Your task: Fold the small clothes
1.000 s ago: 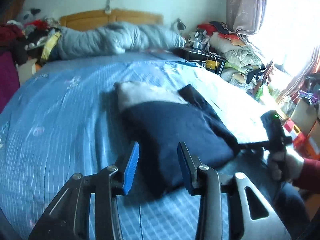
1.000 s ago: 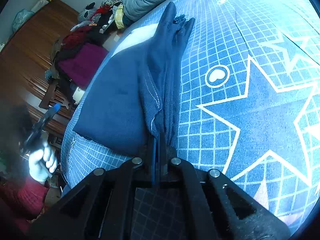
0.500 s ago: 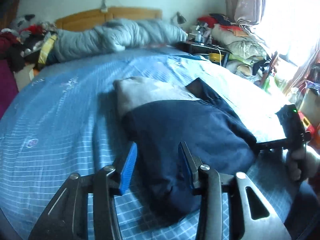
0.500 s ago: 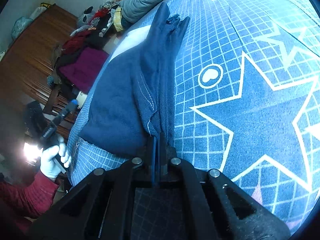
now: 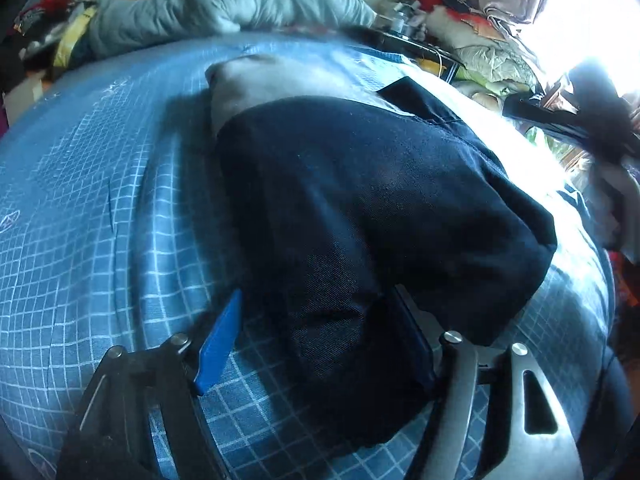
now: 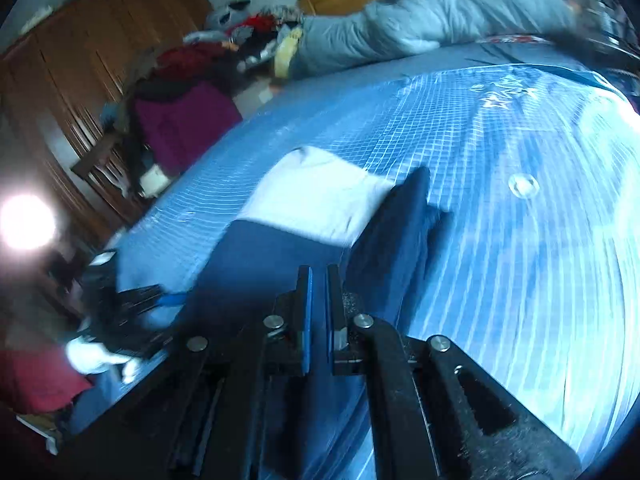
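**Right claw lets go; left claw moves onto the hem**

The right claw (image 6: 318, 312) has risen off the garment (image 5: 360, 208). A second ago its fingers were pinched on the folded dark edge; now they stand a narrow gap apart with nothing between them, and the cloth lies ahead of and below them on the bed (image 6: 520, 240). That side fold looks finished and released.

The left claw (image 5: 316, 328) has pushed forward over the same second. Its fingers are spread wide, and the near corner of the garment now sits between them, the blue pad (image 5: 220, 344) on one side and the other finger half buried under dark cloth. They have not closed on it.

The garment lies flat, just ahead of the left claw, with a pale panel (image 5: 272, 84) at its far end.

My reading: the lengthwise fold is done, and the next step is to pinch this near hem and carry it toward the pale end.
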A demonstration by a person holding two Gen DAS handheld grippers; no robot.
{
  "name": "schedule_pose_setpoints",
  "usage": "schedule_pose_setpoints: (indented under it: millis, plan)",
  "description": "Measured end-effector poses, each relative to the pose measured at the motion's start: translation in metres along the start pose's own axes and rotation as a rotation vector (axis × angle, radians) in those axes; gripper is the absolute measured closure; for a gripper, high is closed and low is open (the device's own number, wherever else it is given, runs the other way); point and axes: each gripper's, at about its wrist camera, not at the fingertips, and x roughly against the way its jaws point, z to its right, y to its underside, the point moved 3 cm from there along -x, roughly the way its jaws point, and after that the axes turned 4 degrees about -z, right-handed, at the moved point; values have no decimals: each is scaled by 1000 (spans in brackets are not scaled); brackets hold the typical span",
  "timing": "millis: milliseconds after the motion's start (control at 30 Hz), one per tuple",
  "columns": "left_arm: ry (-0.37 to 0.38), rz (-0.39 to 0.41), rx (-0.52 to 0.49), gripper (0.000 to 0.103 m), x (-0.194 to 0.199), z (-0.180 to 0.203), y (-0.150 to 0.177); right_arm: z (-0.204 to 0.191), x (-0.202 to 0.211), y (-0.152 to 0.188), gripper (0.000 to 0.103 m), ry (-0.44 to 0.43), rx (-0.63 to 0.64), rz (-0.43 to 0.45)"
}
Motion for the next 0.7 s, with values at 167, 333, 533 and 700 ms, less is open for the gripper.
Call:
schedule_pose_setpoints:
  millis: [167,333,533,700]
  plan:
    - [-3,3,3,28,7,10,18,76,-87,-26,103,119,-131,-167]
    - [20,12,18,30,13,9,20,89,-85,-19,103,60,-210,-117]
    - [107,204,72,40,60,-1,-32,100,-83,-9,103,-12,-245,-87]
    - [-4,35,-69,35,-21,2,-61,100,-78,-5,103,-36,-251,-62]
